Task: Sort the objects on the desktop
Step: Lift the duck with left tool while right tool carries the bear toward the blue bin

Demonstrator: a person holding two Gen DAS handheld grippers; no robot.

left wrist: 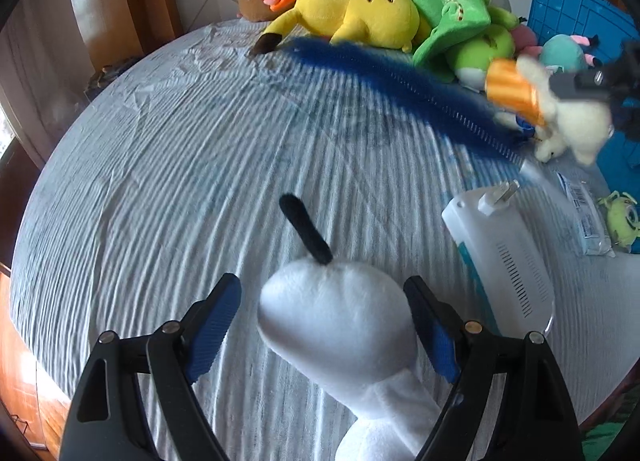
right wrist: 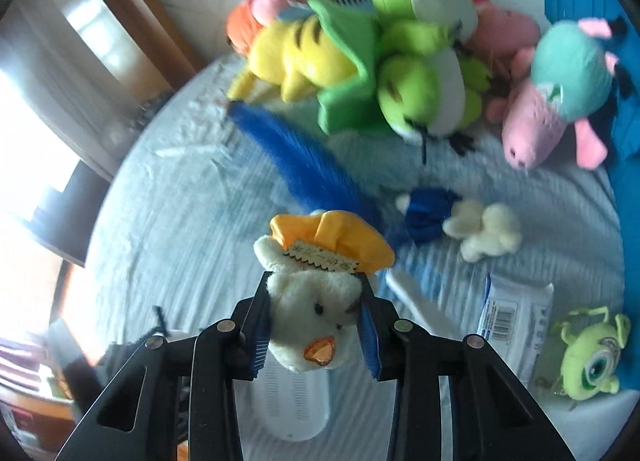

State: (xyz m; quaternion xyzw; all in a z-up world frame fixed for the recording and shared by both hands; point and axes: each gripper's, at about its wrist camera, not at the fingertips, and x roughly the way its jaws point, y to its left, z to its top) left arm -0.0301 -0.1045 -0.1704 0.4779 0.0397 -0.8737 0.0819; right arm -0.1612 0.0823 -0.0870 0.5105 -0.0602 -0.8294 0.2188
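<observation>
My left gripper (left wrist: 322,289) stands open low over the striped grey-blue cloth (left wrist: 168,181). A white plush with a black tail (left wrist: 336,325) lies between its fingers, against the right pad and apart from the left one. My right gripper (right wrist: 314,281) is shut on a cream duck plush with an orange hat (right wrist: 316,317) and holds it above the cloth. The left wrist view has that duck plush (left wrist: 560,117) at the far right, with the right gripper (left wrist: 576,83) on it. A pile of plush toys (left wrist: 360,13) lies at the back.
A blue feather duster (left wrist: 400,81) lies across the cloth. A white plug-in device (left wrist: 504,257), a wipes pack (right wrist: 516,317) and a green one-eyed plush (right wrist: 592,357) lie at the right. A small cream plush (right wrist: 480,233) lies near a blue crate (left wrist: 580,13).
</observation>
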